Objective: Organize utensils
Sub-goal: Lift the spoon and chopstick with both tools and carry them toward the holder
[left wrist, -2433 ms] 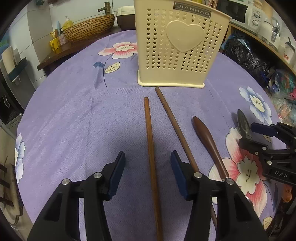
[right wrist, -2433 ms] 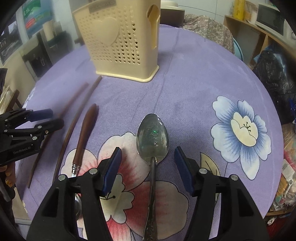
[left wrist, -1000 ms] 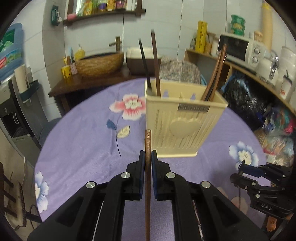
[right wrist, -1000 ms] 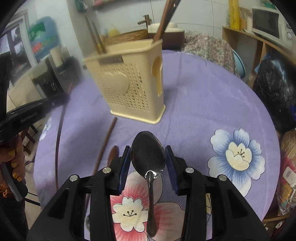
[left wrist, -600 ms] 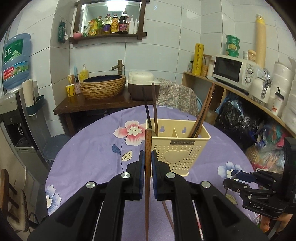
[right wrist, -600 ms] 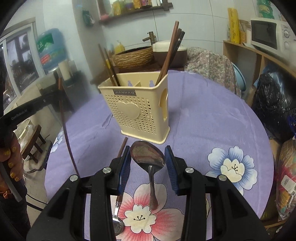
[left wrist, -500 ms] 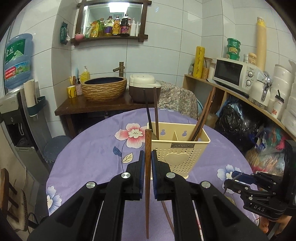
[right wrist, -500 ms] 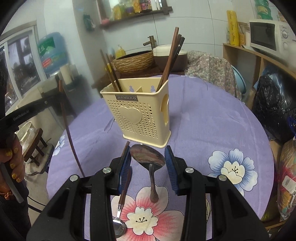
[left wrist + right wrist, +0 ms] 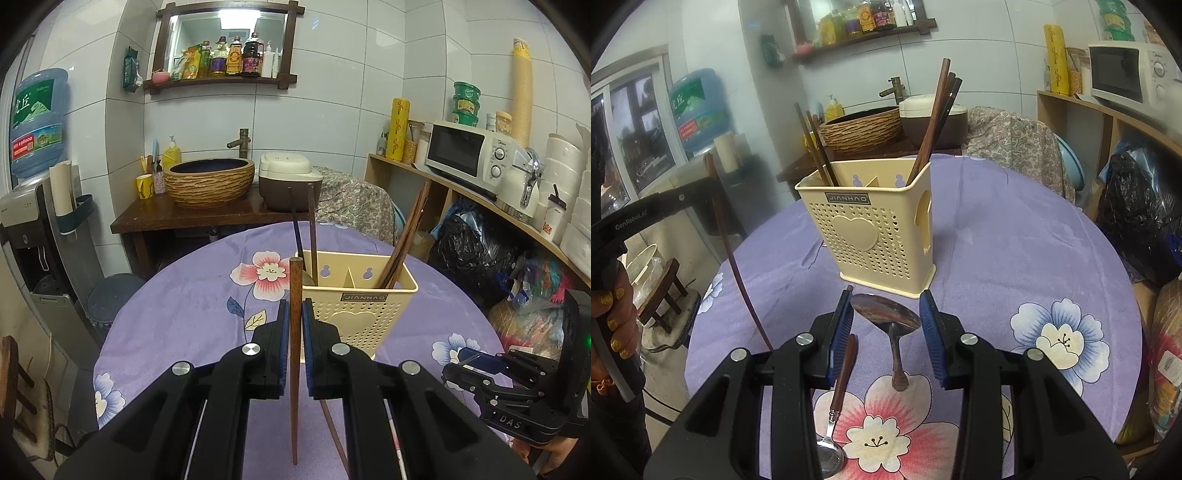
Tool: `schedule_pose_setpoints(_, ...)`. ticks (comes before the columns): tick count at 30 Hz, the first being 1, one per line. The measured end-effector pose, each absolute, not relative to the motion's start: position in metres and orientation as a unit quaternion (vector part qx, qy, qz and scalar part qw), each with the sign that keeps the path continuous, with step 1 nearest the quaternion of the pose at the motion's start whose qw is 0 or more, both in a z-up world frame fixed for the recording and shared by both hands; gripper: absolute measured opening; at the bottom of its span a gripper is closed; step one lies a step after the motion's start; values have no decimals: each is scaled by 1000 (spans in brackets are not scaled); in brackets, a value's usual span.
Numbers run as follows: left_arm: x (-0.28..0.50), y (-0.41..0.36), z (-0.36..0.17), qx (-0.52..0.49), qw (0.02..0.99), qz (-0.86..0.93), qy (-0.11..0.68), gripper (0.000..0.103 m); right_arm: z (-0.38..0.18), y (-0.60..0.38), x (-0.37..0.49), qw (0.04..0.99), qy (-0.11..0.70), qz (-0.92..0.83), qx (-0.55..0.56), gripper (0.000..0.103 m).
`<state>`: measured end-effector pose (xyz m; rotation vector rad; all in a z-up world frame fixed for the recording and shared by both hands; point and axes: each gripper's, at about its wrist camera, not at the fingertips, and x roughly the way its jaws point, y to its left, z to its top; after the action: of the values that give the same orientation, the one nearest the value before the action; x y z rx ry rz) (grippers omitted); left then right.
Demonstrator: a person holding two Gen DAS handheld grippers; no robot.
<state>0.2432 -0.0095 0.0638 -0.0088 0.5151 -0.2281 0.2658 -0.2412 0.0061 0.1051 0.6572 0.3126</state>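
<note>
My left gripper (image 9: pixel 294 341) is clamped on a chopstick (image 9: pixel 295 354) held upright above the table (image 9: pixel 192 306), my right gripper (image 9: pixel 886 328) pinches a spoon (image 9: pixel 888 317) by its bowl, and beyond stands the holder (image 9: pixel 871 236).

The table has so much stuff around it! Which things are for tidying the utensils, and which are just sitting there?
For the job:
- wooden chopstick in the left tool
- metal spoon in the right tool
- cream utensil holder
- wooden-handled spoon and second chopstick on the table

Just lying about:
- microwave
- rice cooker
- water bottle
- black bag
</note>
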Motion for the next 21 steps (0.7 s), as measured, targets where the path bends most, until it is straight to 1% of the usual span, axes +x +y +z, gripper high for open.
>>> schedule_pose_setpoints(21, 248, -4, 70, -11, 962, -109, 250, 8, 12, -239, 266, 935, 317, 154, 45, 38)
